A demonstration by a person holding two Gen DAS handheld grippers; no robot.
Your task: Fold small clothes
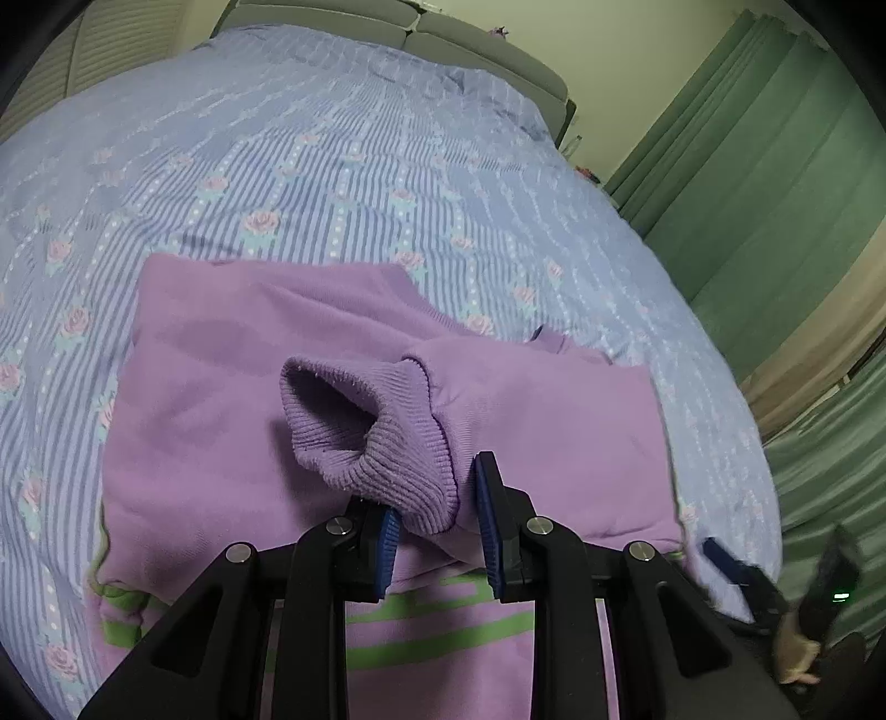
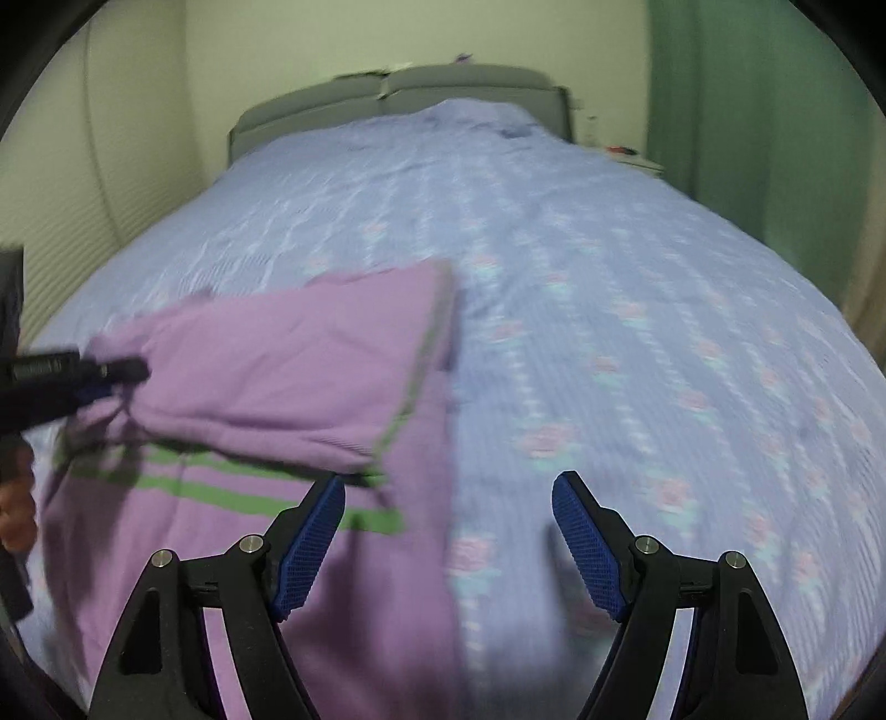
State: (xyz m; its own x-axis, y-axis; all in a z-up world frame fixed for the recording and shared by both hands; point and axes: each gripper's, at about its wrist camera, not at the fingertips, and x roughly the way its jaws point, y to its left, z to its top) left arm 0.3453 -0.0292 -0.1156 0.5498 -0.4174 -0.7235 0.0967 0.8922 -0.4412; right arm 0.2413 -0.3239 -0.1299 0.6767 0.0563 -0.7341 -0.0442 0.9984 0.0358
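Left gripper (image 1: 437, 531), left wrist view: the two blue ribbed pads are partly apart, with the ribbed knit cuff (image 1: 365, 432) of the lilac fleece sweatshirt (image 1: 221, 387) lying between them. The left pad touches the cuff's lower edge; the right pad stands just beside it with a visible gap, so whether the cuff is actually pinched I cannot tell. The cuff mouth gapes open and faces up and left, with its ribbing clearly darker than the smooth body fabric. The sleeve runs from the cuff toward the right, across the garment's body. The sweatshirt is spread on the blue striped bedspread with pink rose print (image 1: 343, 166), near the edge of the bed. Green horizontal stripes (image 1: 432, 615) cross the garment's near part, partly hidden behind the gripper frame. The right gripper (image 1: 736, 565) shows at lower right, blurred, at the garment's edge. Green curtains (image 1: 775, 194) hang to the right; a grey padded headboard (image 1: 443, 39) stands at the far end.

Right gripper (image 2: 448, 537), right wrist view, image blurred: the jaws are spread wide and hold nothing. The left pad hovers over the sweatshirt's right margin, the right pad over bare bedspread. A panel of the garment is folded over itself, its green-trimmed edge (image 2: 410, 387) running diagonally, with the green stripes exposed below it. The left gripper appears at far left, at the garment.
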